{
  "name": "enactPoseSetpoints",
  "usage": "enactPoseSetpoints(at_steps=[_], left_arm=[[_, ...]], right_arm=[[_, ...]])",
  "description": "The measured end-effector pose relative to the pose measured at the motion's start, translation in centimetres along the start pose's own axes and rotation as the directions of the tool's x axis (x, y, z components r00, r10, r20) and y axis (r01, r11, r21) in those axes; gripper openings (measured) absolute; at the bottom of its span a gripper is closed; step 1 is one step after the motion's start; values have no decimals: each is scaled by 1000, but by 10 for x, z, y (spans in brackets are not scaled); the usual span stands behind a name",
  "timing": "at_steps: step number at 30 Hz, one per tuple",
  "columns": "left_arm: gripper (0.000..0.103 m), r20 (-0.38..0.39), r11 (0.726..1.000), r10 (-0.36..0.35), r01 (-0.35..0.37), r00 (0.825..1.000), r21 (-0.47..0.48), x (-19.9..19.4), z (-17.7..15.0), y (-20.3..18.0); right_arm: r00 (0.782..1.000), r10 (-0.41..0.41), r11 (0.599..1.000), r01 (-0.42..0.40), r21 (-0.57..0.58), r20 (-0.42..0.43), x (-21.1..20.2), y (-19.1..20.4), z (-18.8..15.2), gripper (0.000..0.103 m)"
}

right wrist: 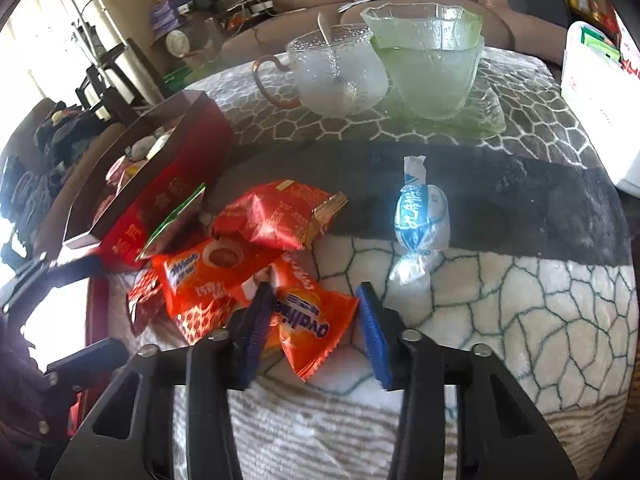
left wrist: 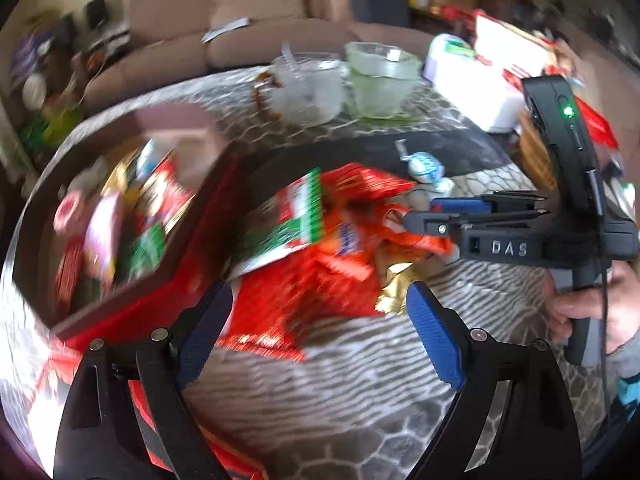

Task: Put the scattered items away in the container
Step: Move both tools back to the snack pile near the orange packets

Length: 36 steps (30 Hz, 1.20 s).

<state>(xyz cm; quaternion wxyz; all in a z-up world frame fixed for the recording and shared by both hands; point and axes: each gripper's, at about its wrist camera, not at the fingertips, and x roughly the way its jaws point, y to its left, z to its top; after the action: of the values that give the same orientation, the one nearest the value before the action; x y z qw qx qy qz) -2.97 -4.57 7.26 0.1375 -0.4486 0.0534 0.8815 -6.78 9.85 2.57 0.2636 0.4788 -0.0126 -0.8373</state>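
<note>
A red box [right wrist: 160,168] with several snacks inside stands at the left; it also shows in the left wrist view [left wrist: 120,208], blurred. A pile of orange and red snack packets [right wrist: 260,248] lies beside it. My right gripper [right wrist: 316,320] is open, its fingers either side of an orange Ovaltine packet [right wrist: 316,320]. A blue-white wrapped candy [right wrist: 420,216] lies to the right. My left gripper [left wrist: 320,320] is open and empty above the red packets [left wrist: 320,272]. The right gripper [left wrist: 416,216] shows at the pile's right side.
A clear glass cup with a spoon [right wrist: 336,72] and stacked green glass bowls [right wrist: 428,60] stand at the table's far side. A white container [right wrist: 600,92] is at the far right. A patterned cloth [right wrist: 520,320] covers the table. A sofa is behind.
</note>
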Motion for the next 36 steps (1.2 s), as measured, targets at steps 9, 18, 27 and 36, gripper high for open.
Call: enactPoseSetpoints(at_steps=[9, 18, 27, 36], left_arm=[[88, -58, 975, 43, -29, 997, 221, 42, 32, -21], [73, -123, 957, 31, 5, 992, 289, 65, 32, -15], [73, -148, 946, -18, 65, 989, 318, 71, 38, -22], [31, -193, 976, -84, 120, 978, 182, 64, 41, -16]], right_arm=[[999, -34, 996, 32, -83, -21, -26, 7, -9, 38], [998, -21, 985, 11, -174, -56, 3, 6, -2, 54], [999, 11, 976, -22, -216, -49, 16, 4, 1, 45], [996, 8, 988, -22, -155, -94, -6, 8, -8, 32]])
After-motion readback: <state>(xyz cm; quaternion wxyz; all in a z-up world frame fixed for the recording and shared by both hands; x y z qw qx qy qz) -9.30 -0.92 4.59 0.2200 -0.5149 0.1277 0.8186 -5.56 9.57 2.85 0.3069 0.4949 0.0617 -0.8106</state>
